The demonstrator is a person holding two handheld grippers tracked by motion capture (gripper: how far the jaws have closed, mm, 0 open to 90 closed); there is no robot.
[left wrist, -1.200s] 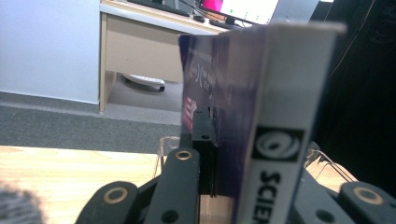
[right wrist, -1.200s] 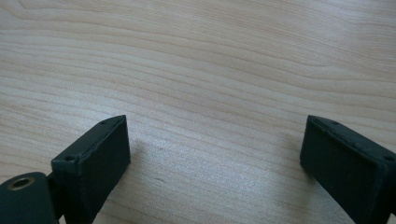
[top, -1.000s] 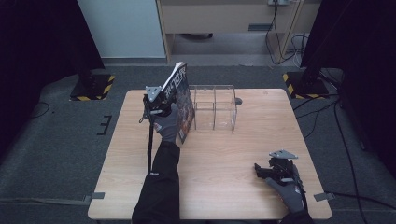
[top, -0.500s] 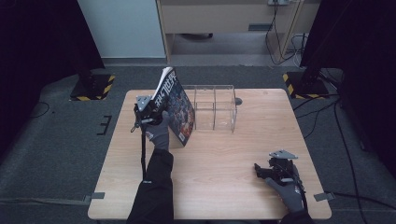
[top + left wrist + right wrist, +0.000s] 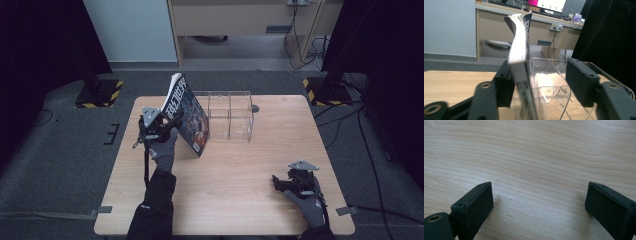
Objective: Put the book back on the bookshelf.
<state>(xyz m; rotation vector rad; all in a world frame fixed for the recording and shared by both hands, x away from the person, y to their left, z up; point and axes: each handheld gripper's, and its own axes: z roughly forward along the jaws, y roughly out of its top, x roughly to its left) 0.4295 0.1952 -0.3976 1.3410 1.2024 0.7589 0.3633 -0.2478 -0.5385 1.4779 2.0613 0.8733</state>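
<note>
Magazine [image 5: 186, 114] stands tilted on the table [image 5: 240, 190], just left of the clear rack [image 5: 229, 114]. Your left gripper [image 5: 167, 131] appears open around its edge, one jaw touching; unsupported, it may topple or slide. Your right gripper [image 5: 290, 182] rests wide open, empty, well apart.
</note>
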